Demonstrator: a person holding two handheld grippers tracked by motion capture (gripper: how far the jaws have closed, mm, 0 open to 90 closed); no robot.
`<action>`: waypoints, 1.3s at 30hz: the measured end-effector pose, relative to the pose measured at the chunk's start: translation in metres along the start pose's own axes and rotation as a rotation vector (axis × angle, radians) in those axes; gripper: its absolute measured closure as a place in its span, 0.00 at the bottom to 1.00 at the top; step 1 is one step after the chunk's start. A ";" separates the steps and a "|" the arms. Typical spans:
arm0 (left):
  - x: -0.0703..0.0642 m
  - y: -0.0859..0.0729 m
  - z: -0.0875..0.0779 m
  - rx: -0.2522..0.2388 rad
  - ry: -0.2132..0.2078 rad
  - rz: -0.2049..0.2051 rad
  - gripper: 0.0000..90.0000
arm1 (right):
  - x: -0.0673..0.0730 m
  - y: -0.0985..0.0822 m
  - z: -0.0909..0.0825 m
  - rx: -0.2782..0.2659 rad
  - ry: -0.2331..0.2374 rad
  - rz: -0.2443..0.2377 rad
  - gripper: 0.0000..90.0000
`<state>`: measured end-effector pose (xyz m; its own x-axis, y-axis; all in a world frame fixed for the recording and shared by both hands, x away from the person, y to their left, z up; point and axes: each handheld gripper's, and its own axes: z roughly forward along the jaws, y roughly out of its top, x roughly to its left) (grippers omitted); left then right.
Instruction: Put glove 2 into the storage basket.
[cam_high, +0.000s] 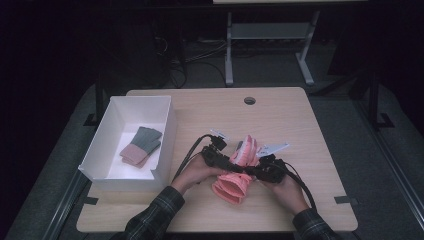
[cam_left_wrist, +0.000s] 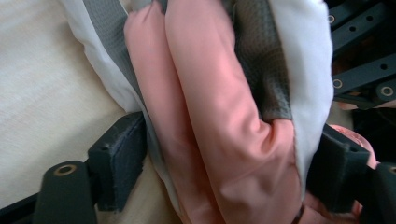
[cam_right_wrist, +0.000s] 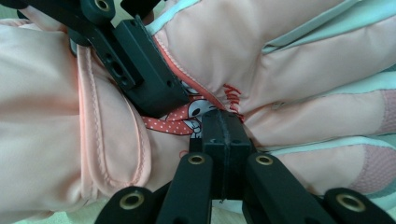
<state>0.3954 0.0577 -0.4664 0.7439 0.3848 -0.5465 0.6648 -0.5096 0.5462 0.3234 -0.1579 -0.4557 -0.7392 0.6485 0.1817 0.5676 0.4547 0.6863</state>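
A pink padded glove (cam_high: 234, 184) with pale trim and a cartoon patch (cam_right_wrist: 194, 112) lies at the front middle of the table, its fingers (cam_high: 248, 146) pointing away from the person. My left gripper (cam_high: 226, 160) comes in from the left. In the left gripper view its two pads squeeze the bunched glove (cam_left_wrist: 210, 116) from both sides. My right gripper (cam_high: 256, 170) comes in from the right with its jaws pressed together. Its tip (cam_right_wrist: 222, 119) pushes into the glove by the patch; whether fabric is caught there is hidden. One black finger (cam_right_wrist: 140, 74) of the left gripper rests on the glove just beside it.
A white open box (cam_high: 140, 100) stands at the table's left with a grey and pink glove (cam_high: 141, 145) inside. A cable hole (cam_high: 249, 100) sits near the far edge. Bare tabletop (cam_high: 310, 130) lies to the right. Cables (cam_high: 187, 155) trail from both grippers.
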 end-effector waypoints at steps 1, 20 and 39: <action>0.000 0.000 0.000 0.002 -0.004 -0.001 0.26 | 0.000 0.000 0.000 0.003 -0.001 -0.007 1.00; 0.005 -0.002 -0.001 0.024 -0.032 0.010 0.62 | 0.000 0.000 -0.003 -0.009 -0.001 0.006 1.00; -0.008 0.005 -0.018 -0.011 -0.036 0.044 0.70 | -0.012 -0.019 -0.052 -0.116 -0.059 0.034 0.37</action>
<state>0.3935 0.0660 -0.4477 0.7696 0.3345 -0.5439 0.6324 -0.5169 0.5769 0.3025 -0.2061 -0.4343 -0.6956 0.6987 0.1670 0.5438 0.3602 0.7579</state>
